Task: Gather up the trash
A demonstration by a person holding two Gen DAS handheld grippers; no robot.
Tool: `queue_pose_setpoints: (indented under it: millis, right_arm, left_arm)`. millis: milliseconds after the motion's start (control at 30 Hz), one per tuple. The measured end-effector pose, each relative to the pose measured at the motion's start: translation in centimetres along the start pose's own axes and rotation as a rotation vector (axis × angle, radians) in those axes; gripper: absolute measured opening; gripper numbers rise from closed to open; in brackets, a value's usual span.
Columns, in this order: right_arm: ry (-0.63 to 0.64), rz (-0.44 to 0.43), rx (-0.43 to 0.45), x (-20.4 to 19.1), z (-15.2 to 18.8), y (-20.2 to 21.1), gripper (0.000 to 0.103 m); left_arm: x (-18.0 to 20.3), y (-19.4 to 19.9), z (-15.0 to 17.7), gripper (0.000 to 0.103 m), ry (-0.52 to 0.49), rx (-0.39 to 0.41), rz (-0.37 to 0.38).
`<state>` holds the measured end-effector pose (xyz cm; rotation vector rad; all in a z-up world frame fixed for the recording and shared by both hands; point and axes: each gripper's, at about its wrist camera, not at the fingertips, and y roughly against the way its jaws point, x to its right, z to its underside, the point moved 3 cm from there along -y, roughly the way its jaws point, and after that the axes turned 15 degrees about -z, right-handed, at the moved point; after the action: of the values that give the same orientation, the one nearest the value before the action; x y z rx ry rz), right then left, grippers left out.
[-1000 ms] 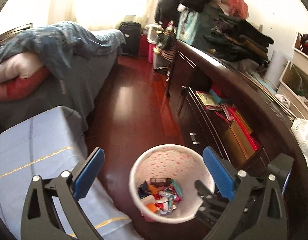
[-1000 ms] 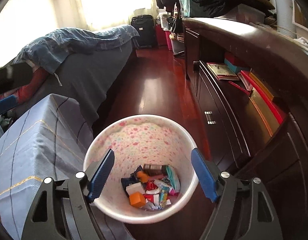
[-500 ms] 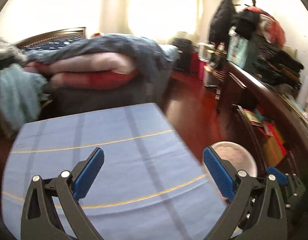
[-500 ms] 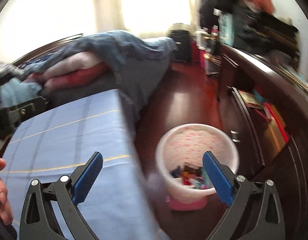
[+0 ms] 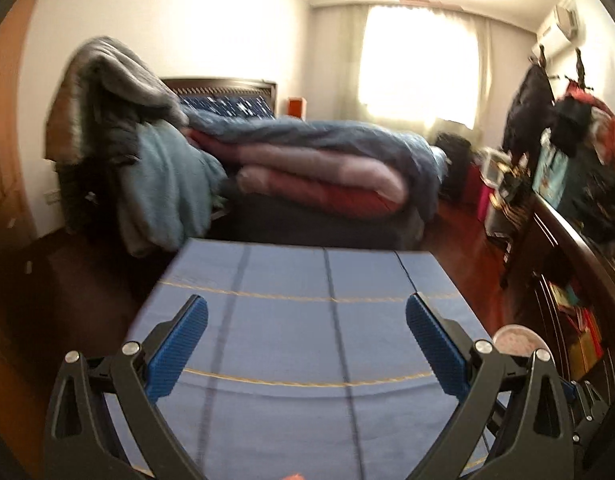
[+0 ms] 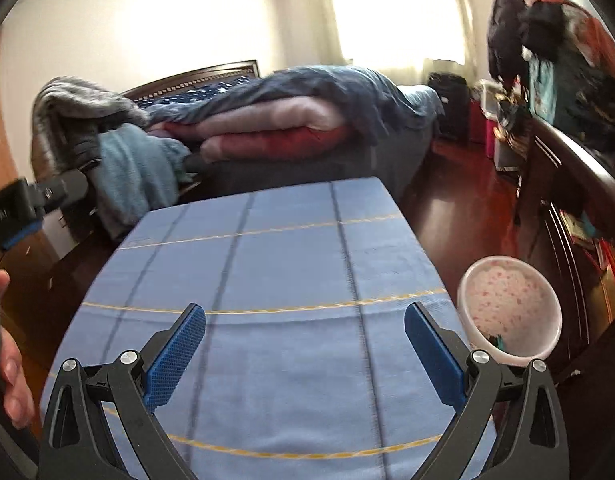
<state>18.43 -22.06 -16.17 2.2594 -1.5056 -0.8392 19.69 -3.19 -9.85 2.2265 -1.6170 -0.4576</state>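
The white pink-speckled wastebasket (image 6: 509, 312) sits on the floor off the blue cloth table's (image 6: 291, 264) right edge, scraps at its bottom. Both the left gripper (image 5: 307, 336) and right gripper (image 6: 305, 344) gape wide, empty.

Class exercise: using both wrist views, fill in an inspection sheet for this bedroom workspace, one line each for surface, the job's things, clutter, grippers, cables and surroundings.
Surface: blue cloth with dark and yellow lines; no trash seen on it.
Job's things: white bin with pink specks on the floor right of the cloth, some litter inside.
Clutter: clothes pile on the dark dresser.
Grippers: left gripper and right gripper both open, empty.
Cables: nothing seen.
Surroundings: bed with folded quilts, bright curtained window, red-brown floor.
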Motion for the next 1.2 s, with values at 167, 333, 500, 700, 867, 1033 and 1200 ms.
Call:
queue_pose_setpoints:
  millis: [167,333,500,700,867,1033,1200]
  right_arm:
    - [0.094,-0.002,0.057,-4.6,-0.9,2.2,0.099]
    - [0.182,0.052,0.156,-8.2,-2.0,6.1,0.099]
    - [0.204,0.065,0.219,-9.8,-2.7,9.1,0.099]
    - [0.221,0.058,0.27,-11.1,-3.0,11.5,0.099]
    - [0.233,0.057,0.292,-11.6,-2.8,13.0,0.099]
    - [0.232,0.055,0.304,-11.7,-2.7,13.7,0.099]
    - [0.231,0.054,0.318,-11.5,-2.5,14.4,0.099]
  left_arm:
    - [-3.8,4.4,-1.2,0.099,0.032,0.072,-0.03]
    - [-6.2,8.6,-1.4,0.099,0.035,0.12,-0.044]
    - [-7.9,11.5,-1.1,0.1,0.047,0.151,-0.025]
    - [-9.4,14.3,-1.3,0.1,0.093,0.188,-0.008]
    - [-10.0,15.8,-1.3,0.1,0.103,0.214,-0.003]
    - [-10.3,17.3,-1.4,0.1,0.116,0.237,0.011]
    - [-10.4,17.9,-1.3,0.1,0.117,0.237,0.01]
